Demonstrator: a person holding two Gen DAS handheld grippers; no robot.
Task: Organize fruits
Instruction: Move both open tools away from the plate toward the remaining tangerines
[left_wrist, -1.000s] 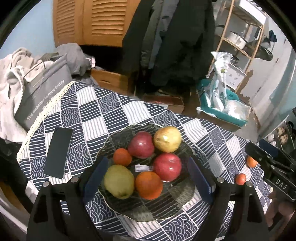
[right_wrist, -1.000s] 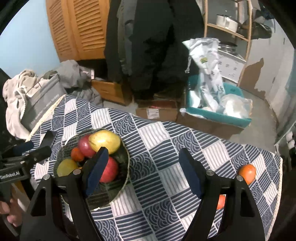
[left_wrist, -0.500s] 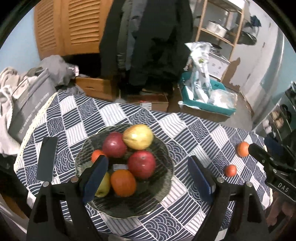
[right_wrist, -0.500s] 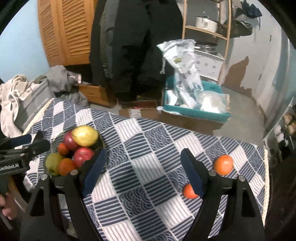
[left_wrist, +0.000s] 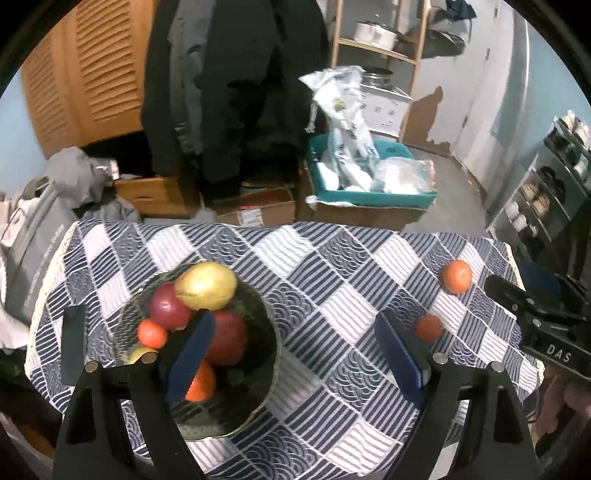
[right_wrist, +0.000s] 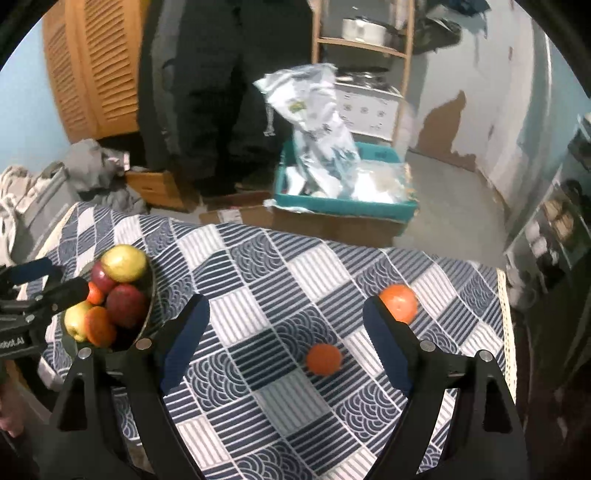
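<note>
The surface, covered by a navy-and-white patchwork-pattern tablecloth (right_wrist: 295, 280), ends in a cream lace edge at 3 o'clock in the right wrist view, and its far edge at 12 o'clock drops to the floor before a teal plastic crate of white bags (right_wrist: 343, 199) sitting on cardboard boxes. The right gripper (right_wrist: 284, 332) hangs over the broad bare middle of the cloth with its jaws spread wide and nothing between them; a small round orange tangerine (right_wrist: 324, 359) lies between the blue pads, apart from both, and a larger round orange (right_wrist: 399, 298) sits just beside the tip of the 3 o'clock finger, near the lace edge. At 9 o'clock the dark glass fruit bowl (right_wrist: 149, 295) holds red apples, a yellow pear and oranges. The left gripper (left_wrist: 291, 354) also has its jaws wide apart and empty, its 9 o'clock finger over the bowl. A flat black phone (left_wrist: 73, 343) lies on the cloth at 9 o'clock of the bowl, close to that edge.
</note>
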